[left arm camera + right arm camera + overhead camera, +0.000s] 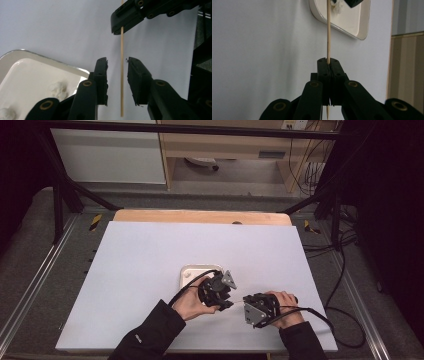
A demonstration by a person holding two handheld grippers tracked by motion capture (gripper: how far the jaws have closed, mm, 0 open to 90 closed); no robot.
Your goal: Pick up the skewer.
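The right gripper pinches a thin wooden stick between pressed-together jaws. The left gripper is spread, the stick between its jaws, untouched. Just beyond, a white tray with white lumps rests on the counter.

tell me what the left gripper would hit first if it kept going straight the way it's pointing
Probably the right gripper, clamped on the thin wooden stick that runs between the left gripper's open black jaws; depth is hard to judge.
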